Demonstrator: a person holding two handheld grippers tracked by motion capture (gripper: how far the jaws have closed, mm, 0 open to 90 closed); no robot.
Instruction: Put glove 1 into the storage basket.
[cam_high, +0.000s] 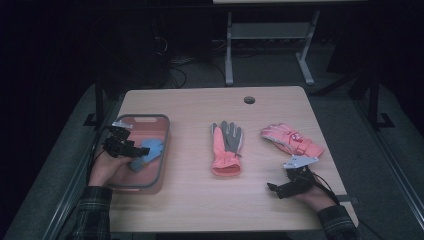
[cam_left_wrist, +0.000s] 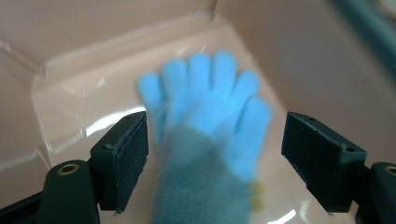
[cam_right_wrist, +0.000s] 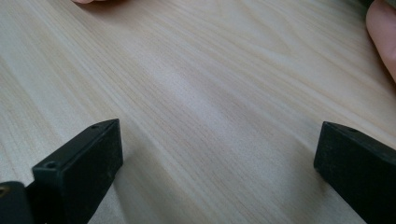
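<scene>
Left gripper (cam_high: 131, 150) hangs over the blue glove (cam_left_wrist: 205, 140) lying in the bin (cam_high: 162, 150), jaws spread wide, pads clear of the fabric in its own view. Right gripper (cam_high: 272, 188) gapes, holding nothing, above bare table (cam_right_wrist: 196, 93).

A glove (cam_high: 145, 154) is laid in the tray (cam_high: 162, 150) at the table's (cam_high: 190, 200) left; two gloves (cam_high: 227, 147) are laid right of it.

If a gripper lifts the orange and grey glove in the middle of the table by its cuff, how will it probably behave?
The orange and grey glove lies flat and looks like soft fabric, so it would probably hang limp from the cuff. It seems light for its size. With nothing round or tall about it, it should neither roll nor tip.
</scene>
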